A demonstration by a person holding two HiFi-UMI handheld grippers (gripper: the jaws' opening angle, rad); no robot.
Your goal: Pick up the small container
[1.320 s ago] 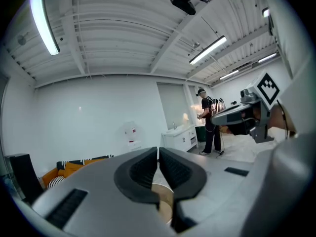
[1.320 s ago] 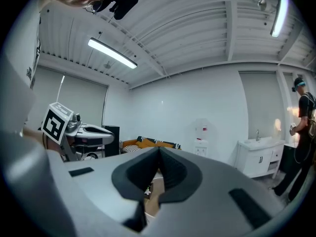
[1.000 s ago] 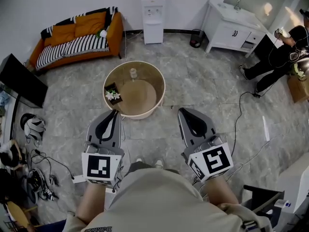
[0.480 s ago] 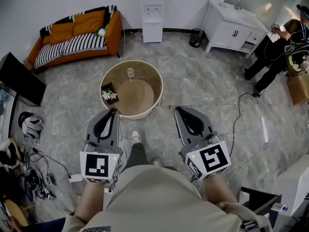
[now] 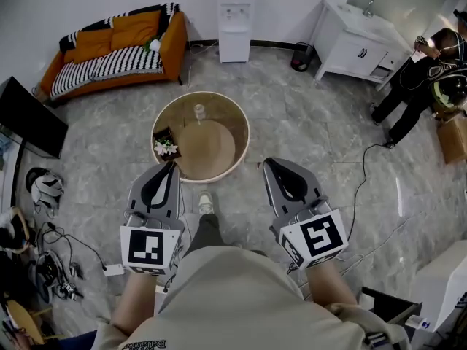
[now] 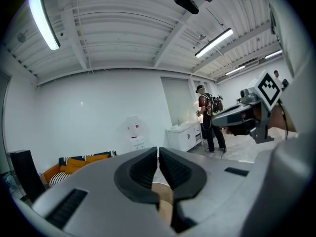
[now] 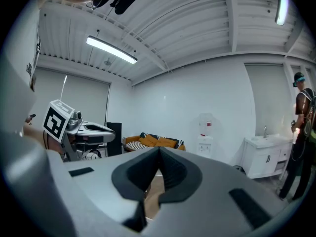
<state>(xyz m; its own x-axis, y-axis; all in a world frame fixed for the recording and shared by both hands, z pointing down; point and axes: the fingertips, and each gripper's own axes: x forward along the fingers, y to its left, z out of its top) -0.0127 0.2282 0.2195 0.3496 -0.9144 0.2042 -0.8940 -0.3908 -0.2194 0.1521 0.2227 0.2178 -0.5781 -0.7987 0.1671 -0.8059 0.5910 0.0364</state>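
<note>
One round tabletop (image 5: 245, 138) stands on the floor ahead of the person. Short of its near rim hover the left gripper (image 5: 173, 166) and the right gripper (image 5: 268, 162), each with jaws pressed together, empty. The small container (image 5: 199, 111) stands upright near the tabletop's far edge.
</note>
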